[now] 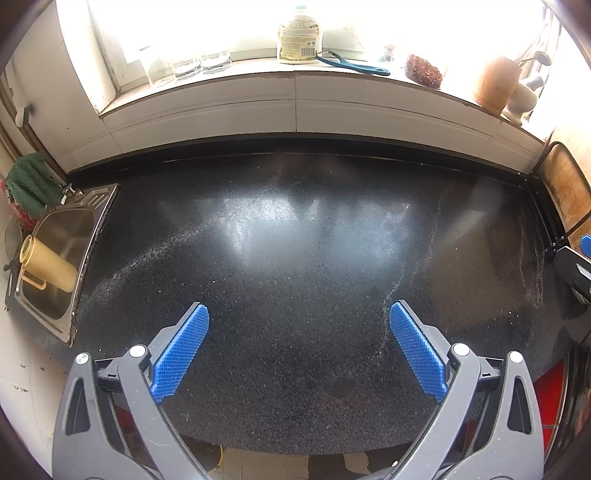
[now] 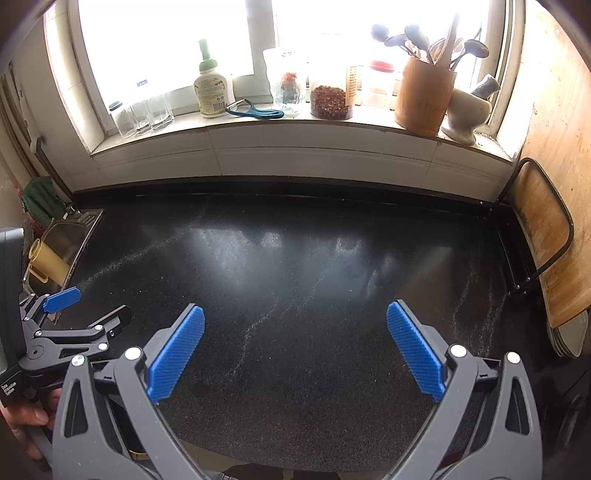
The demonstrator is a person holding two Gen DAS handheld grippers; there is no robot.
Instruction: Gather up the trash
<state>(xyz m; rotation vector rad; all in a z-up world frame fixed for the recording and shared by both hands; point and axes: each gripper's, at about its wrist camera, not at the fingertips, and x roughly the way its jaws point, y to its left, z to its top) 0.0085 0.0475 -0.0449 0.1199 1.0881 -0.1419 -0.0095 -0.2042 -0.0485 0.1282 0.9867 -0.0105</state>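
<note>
Two tools, left tool [image 1: 299, 314] and right tool [image 2: 295, 312], gape wide above the dark speckled surface [image 1: 295, 240], sink [image 1: 62, 236] at nine o'clock, cutting board [image 2: 546, 236] at three; no trash visible.

Only pale crumb streaks [image 2: 258, 325] lie across the dark countertop [image 2: 332, 258].

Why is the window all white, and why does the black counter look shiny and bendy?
Left wrist view: the window is overexposed, washing out the bottle top; its glare sits on the counter. Right wrist view: less washed out, so the jar shows clearly. Both: the fisheye lens curves the sill and edges; both tongs, left and right, are sharp.
</note>
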